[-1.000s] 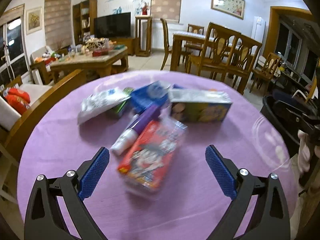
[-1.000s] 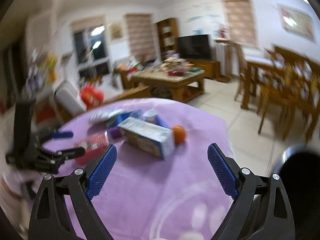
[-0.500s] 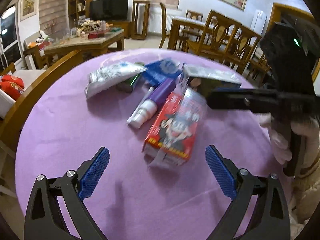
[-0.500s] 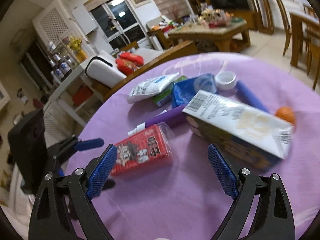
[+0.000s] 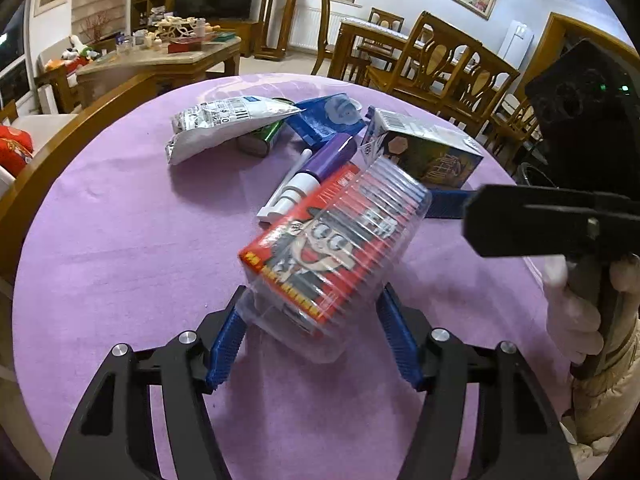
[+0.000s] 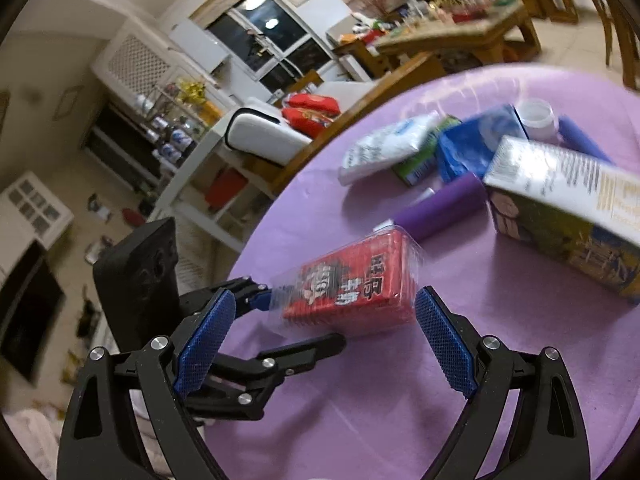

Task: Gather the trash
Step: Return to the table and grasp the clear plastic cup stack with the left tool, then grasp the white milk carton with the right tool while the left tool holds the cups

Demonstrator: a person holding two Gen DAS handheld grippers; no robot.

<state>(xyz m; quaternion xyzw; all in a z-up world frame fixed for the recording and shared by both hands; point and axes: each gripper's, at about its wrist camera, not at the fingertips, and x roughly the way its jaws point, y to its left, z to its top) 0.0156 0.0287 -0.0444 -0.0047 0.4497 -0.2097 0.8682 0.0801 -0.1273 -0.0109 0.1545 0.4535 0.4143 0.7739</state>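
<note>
Left tool (image 5: 312,334) is narrowed onto the near end of the clear plastic snack tray (image 5: 334,248) with red cartoon label; both blue pads press its sides, and the tray is tilted, its far end raised above the purple-clothed surface (image 5: 120,240). Right tool (image 6: 320,344) stands wide and grips nothing; the tray (image 6: 352,284) lies just beyond its fingertips. Behind the tray on the surface: purple tube (image 5: 320,172), printed carton (image 5: 424,152), white pouch (image 5: 224,120), blue packet (image 5: 328,118), green can (image 5: 262,138).
</note>
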